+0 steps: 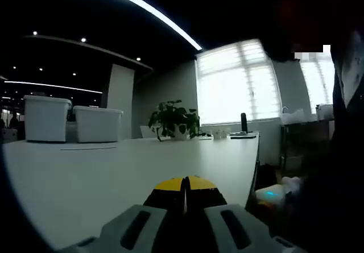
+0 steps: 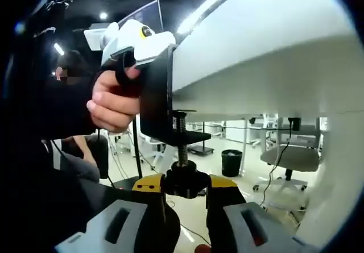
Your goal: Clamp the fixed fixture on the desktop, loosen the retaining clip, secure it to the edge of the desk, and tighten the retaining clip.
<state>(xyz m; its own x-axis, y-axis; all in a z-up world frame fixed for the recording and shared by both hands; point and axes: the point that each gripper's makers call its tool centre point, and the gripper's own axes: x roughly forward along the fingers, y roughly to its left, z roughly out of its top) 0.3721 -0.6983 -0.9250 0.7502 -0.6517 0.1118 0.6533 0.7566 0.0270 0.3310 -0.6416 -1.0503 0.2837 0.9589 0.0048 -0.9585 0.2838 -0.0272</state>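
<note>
The black clamp fixture (image 2: pixel 156 88) hangs on the edge of the white desk (image 2: pixel 273 48), with its threaded screw (image 2: pixel 181 142) running down to a black knob (image 2: pixel 185 180). My right gripper (image 2: pixel 186 183) is shut on that knob from below, a yellow-tipped jaw on each side. A hand (image 2: pixel 111 102) holds my left gripper (image 2: pixel 142 40) at the fixture's top edge. In the left gripper view my left gripper (image 1: pixel 185 186) looks across the desk (image 1: pixel 114 173), and its yellow tips are pressed together with only a thin line between them. The fixture's plate is hidden there.
On the far side of the desk stand a potted plant (image 1: pixel 173 119) and two white boxes (image 1: pixel 45 118), with a bright window (image 1: pixel 239 82) behind. Under the desk are an office chair (image 2: pixel 293 156), a black bin (image 2: pixel 231 162) and hanging cables.
</note>
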